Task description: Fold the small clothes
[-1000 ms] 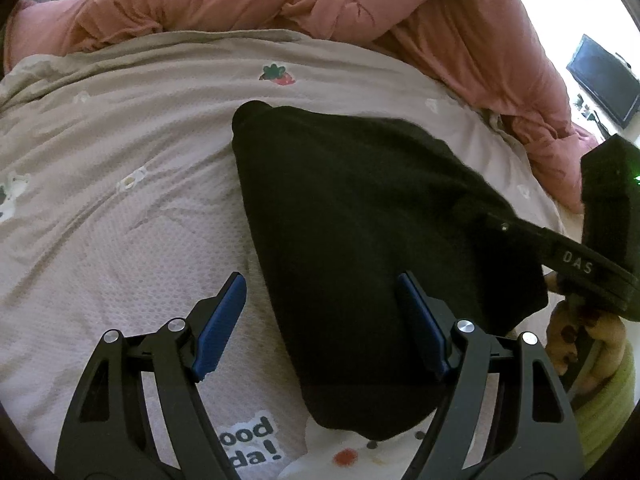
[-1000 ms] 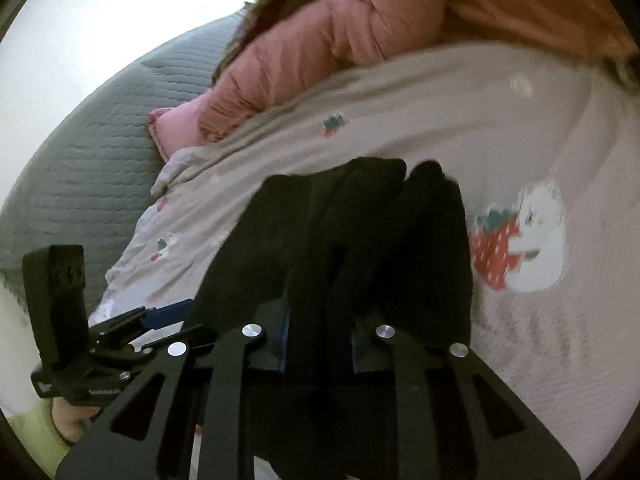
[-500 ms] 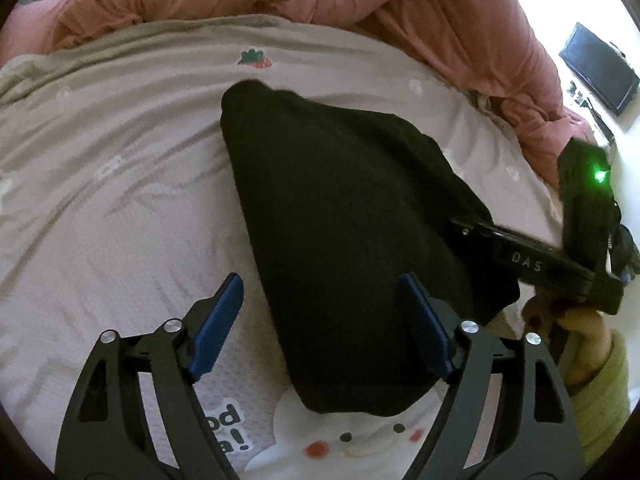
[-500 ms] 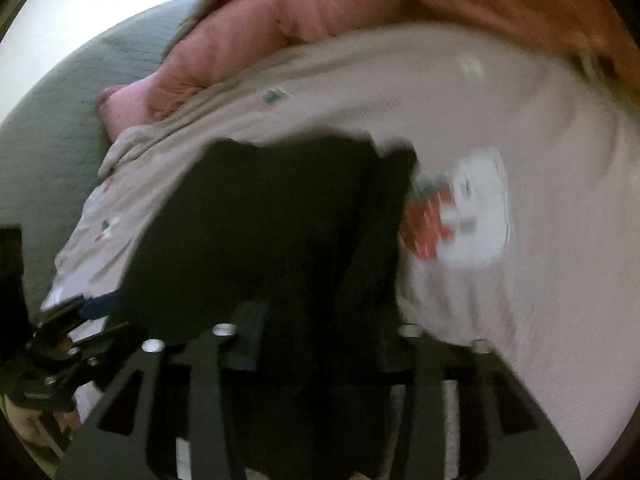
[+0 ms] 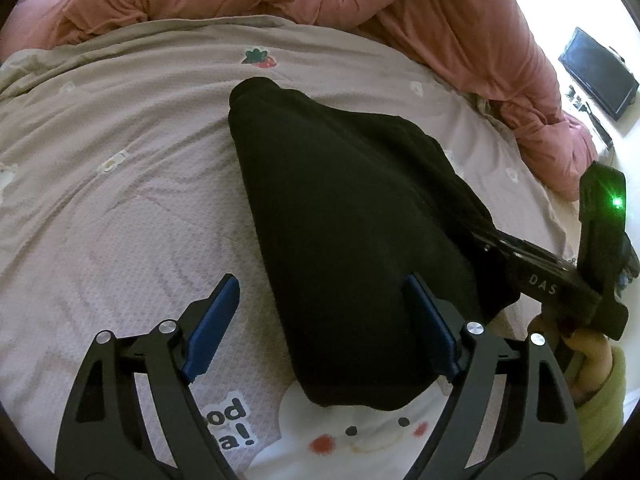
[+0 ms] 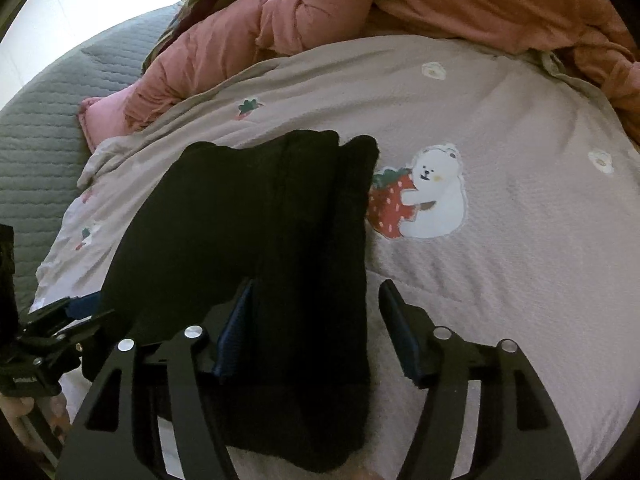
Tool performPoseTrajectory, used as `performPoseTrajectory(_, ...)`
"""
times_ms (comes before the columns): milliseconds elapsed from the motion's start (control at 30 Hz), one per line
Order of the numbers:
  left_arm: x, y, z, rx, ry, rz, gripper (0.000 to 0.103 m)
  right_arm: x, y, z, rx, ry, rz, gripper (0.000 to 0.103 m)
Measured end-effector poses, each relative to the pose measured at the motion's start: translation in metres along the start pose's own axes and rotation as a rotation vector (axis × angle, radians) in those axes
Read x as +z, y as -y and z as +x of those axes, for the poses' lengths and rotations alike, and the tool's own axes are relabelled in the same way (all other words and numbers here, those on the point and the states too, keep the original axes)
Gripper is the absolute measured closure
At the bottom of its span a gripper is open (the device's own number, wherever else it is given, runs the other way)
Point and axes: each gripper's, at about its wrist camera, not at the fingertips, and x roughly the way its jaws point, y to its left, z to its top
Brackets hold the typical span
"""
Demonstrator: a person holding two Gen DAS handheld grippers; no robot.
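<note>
A black folded garment lies on the pale printed bed sheet. My left gripper is open, its blue-padded fingers straddling the garment's near left edge just above it. In the right wrist view the same garment lies folded in layers. My right gripper is open, with its left finger over the cloth and its right finger beside the garment's edge over the sheet. The right gripper's body also shows in the left wrist view at the garment's right side.
A bunched pink duvet lies along the far side of the bed. A grey quilted cover is at the left in the right wrist view. A dark screen stands beyond the bed at far right.
My right gripper was shut on the black garment and has opened, letting it down onto the sheet. My left gripper stayed open and barely moved.
</note>
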Motion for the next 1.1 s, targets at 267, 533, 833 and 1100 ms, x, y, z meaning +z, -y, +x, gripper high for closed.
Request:
performPoseTrajectory(267, -0.001, -0.001, -0.006, 0.006, 0.007, -0.003, 0.023, -0.005, 0.000, -0.016, -0.038, 0.031, 0.000, 0.029)
performPoseTrajectory(533, -0.001, -0.003, -0.018, 0.025, 0.024, -0.008, 0.012, -0.003, 0.002, -0.056, -0.078, 0.160, -0.008, 0.011)
performPoseTrajectory(833, -0.004, 0.007, -0.049, 0.124, 0.120, 0.052, 0.009, -0.019, -0.015, -0.104, -0.118, 0.312, -0.040, 0.005)
performPoseTrajectory(1100, -0.025, 0.012, -0.082, 0.155, 0.215, 0.079, 0.009, -0.034, -0.031, -0.141, -0.119, 0.384, -0.068, 0.005)
